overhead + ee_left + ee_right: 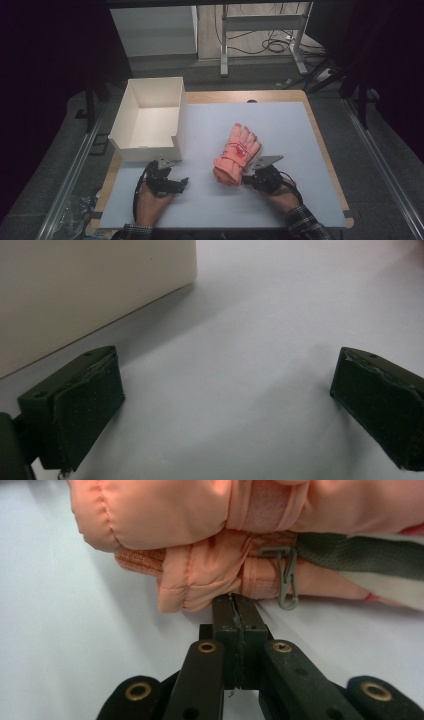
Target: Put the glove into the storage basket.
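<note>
A dim room is surrounding the lit table (320, 150), whose wooden top is carrying a pale mat (290, 145); behind it, desk legs and loose cables are lying on the floor. From the high view, an open white box (150, 117) is sitting at the mat's left rear corner. A pair of salmon-pink gloves (237, 152) is lying near the middle of the mat, fingers pointing away from the person, cuffs toward the near edge. The right gripper (246, 181) is resting low on the mat with its tip right at the cuffs, while the left gripper (183, 183) is lying just in front of the box, well apart from the gloves, pointing toward them. Plaid sleeves are coming in from the bottom edge.

In the left gripper view, the left gripper (225, 405) is holding its jaws wide apart with only bare mat between them; the box wall (90, 295) is standing close by at the upper left.

In the right gripper view, the right gripper (234, 607) is keeping its jaws pressed flat together with nothing between them, the tip meeting the lower glove's cuff edge. A small grey clip (286, 577) is hanging from the cuff just beside the tip, and a grey-and-white strap is running off to the right.
</note>
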The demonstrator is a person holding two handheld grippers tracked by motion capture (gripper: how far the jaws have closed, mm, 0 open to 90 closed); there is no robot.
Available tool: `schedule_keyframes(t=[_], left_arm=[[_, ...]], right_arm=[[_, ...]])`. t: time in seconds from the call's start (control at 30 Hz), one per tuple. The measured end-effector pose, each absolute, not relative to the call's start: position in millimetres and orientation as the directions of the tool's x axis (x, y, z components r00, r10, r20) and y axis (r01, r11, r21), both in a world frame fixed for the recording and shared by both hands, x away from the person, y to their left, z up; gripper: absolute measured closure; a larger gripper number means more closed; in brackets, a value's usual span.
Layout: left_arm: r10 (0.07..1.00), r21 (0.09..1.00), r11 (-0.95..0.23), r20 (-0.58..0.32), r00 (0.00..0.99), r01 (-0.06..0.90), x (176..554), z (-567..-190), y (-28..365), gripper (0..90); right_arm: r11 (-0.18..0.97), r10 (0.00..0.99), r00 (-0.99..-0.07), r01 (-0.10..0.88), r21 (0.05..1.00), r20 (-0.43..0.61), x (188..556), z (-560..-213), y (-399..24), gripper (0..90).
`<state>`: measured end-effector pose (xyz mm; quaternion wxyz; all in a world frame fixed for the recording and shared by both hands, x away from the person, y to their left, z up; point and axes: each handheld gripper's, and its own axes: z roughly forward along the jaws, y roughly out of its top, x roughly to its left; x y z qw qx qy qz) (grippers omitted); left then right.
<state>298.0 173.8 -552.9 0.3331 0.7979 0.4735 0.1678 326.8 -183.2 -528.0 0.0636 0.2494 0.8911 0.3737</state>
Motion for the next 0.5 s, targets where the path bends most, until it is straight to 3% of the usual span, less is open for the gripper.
schedule_keyframes(t=[0.5], left_arm=[[0.867,0.69,-0.331,-0.047,0.496,0.644,298.0,-552.9,173.8,0.5]], right_arm=[[0.604,0.477,-0.877,0.373,0.704,0.055,329.6,-529.7,-161.5,88.9]])
